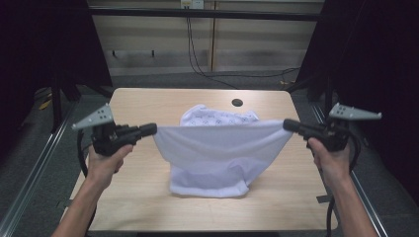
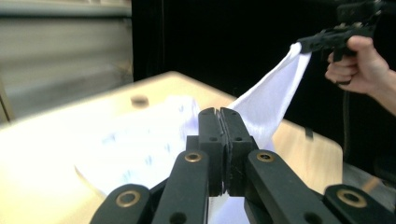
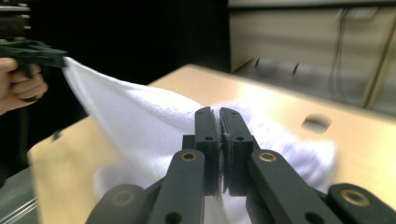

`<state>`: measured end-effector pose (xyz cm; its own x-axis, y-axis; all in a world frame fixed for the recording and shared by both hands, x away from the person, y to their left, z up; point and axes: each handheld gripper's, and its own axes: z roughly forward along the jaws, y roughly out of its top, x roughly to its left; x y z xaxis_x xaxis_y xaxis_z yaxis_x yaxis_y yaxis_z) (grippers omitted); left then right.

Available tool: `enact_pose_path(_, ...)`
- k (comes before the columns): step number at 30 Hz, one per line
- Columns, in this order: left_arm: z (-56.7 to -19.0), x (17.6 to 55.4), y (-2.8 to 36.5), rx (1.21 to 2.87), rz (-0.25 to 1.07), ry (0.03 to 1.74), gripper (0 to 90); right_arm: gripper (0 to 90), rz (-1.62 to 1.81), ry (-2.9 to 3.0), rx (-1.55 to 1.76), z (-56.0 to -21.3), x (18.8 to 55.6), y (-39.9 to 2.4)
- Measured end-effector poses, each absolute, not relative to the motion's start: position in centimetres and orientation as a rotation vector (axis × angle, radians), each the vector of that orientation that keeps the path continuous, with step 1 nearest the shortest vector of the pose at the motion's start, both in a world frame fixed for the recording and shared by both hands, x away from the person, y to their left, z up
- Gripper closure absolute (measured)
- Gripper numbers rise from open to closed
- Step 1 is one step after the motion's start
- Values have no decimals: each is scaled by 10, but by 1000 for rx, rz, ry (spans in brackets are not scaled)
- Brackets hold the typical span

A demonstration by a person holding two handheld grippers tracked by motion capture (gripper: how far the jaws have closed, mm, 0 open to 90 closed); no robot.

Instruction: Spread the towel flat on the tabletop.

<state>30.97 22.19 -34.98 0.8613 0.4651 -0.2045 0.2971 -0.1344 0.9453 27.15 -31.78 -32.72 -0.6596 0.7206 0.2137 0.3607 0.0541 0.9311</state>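
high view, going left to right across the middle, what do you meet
left hand → left gripper → white cloth stretched between the grippers → right gripper → right hand

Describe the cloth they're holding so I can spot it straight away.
Look at the wooden table. Above its middle, a white cloth hangs stretched between the left gripper and right gripper, its lower edge on the tabletop. Unlike the patterned cloth lying behind it, it is plain.

light: overhead, dim edges | glare: tabletop (image 2: 42, 154) washed out | blur: backgrounds soft
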Motion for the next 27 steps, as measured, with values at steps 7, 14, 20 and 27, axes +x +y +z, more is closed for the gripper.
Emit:
enact_pose_path(7, -399, 263, 230, 1786, 33, 578, 888, 862, 1580, 2152, 1146, -375, 211, -316)
enact_pose_path(14, -426, 208, 239, 1827, -54, 561, 887, 860, 1585, 2230, 1193, -406, 145, -308)
enact_pose_path(20, -420, 157, 246, 1818, -124, 429, 880, 819, 1544, 2282, 1244, -395, 87, -307)
enact_pose_path(27, -432, 168, 245, 1835, -165, 472, 758, 667, 1526, 2276, 1210, -397, 96, -306)
